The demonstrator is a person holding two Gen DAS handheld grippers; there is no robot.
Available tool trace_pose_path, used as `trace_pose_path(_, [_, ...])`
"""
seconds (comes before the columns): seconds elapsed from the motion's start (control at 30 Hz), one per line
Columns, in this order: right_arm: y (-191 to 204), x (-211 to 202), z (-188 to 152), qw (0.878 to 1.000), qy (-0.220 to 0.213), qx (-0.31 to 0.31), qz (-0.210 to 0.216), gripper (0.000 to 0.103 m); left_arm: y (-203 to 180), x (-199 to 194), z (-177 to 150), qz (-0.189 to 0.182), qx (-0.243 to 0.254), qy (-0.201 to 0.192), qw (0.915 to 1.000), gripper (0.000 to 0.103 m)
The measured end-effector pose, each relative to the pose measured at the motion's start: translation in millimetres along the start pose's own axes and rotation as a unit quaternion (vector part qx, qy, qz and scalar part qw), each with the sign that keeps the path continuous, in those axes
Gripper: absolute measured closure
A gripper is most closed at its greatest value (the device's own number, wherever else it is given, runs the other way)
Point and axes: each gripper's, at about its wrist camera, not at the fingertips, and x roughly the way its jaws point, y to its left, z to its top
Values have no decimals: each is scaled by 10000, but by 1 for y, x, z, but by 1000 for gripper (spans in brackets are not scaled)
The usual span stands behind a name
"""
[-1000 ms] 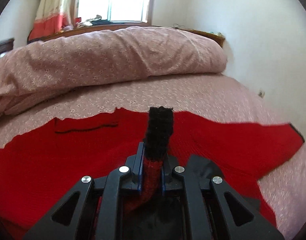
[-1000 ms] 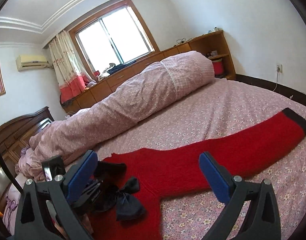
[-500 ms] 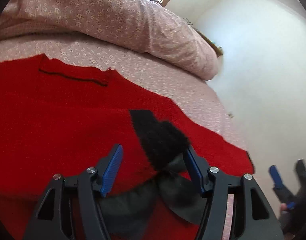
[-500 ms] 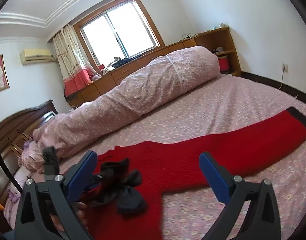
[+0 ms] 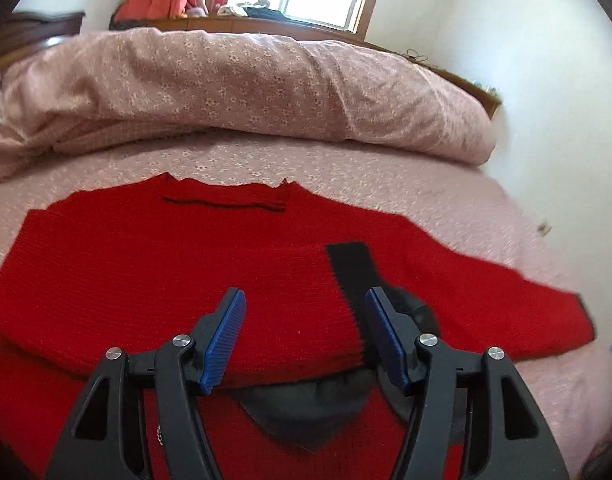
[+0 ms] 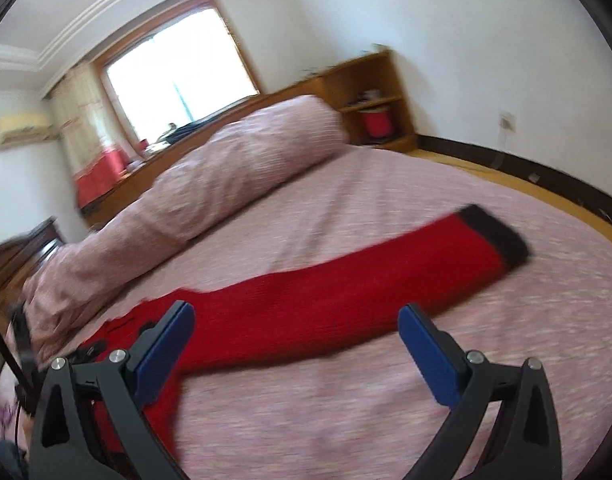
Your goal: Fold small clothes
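Observation:
A red knit sweater [image 5: 165,264] lies flat on the pink bed. One sleeve is folded across its chest, its black cuff [image 5: 352,268] lying on the body. My left gripper [image 5: 301,336] is open and empty just above that folded sleeve. A dark bow [image 5: 306,412] shows under the sleeve. In the right wrist view the other sleeve [image 6: 366,288] stretches out to the right with its black cuff [image 6: 494,236] at the end. My right gripper [image 6: 293,344] is open and empty above the sleeve.
A rolled pink duvet [image 5: 245,88] lies along the far side of the bed. The pink floral bedsheet [image 6: 346,412] surrounds the sweater. A wooden shelf [image 6: 370,96] stands by the wall, with floor past the bed's right edge.
My left gripper opened and let go of the black-cuffed sleeve, which now lies flat across the sweater's body. My right gripper swung right along the other sleeve, staying open.

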Motion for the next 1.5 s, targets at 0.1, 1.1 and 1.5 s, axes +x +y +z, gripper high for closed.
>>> trace_pose_path(0.1, [-59,8,12,9974,172,487,-499,0,-8,10,-15,338,116,-23,9994,47])
trace_pose_path(1.1, [-176,75,31,9842,63,1759,202,50,-17,32,-32,979,439,241,9939,42])
trace_pose_path(1.5, [-79,80,83,9943,-277,996,-275,91,7,-40,1,5,959,172,9952,42])
